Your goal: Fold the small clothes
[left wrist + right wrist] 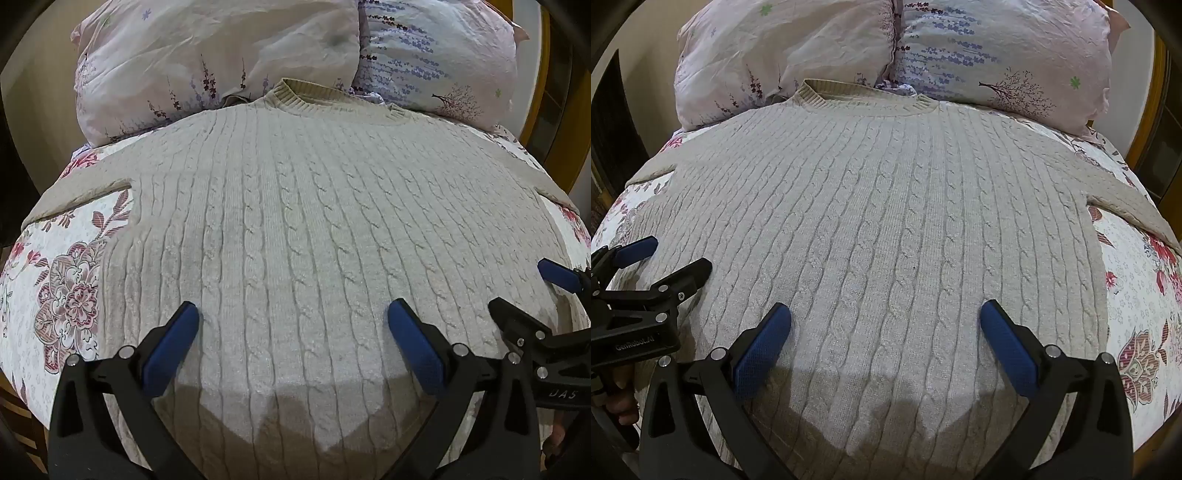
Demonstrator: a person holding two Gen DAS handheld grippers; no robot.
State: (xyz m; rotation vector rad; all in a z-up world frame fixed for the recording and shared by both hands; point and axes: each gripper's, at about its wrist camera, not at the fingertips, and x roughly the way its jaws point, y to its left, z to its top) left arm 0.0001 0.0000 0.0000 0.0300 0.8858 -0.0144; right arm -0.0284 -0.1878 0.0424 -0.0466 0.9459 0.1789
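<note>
A cream cable-knit sweater (295,229) lies flat and spread out on the bed, collar at the far end against the pillows, sleeves out to both sides. It also fills the right wrist view (886,229). My left gripper (293,317) is open and empty, hovering over the sweater's lower left part. My right gripper (886,315) is open and empty over the lower right part. Each gripper shows at the edge of the other's view, the right gripper (524,291) and the left gripper (676,258), both with fingers apart.
The bed has a white floral bedspread (62,295), also seen at the right side (1137,314). Two floral pillows (207,62) (1004,55) lie at the head. A wooden bed frame (1148,122) runs along the right edge.
</note>
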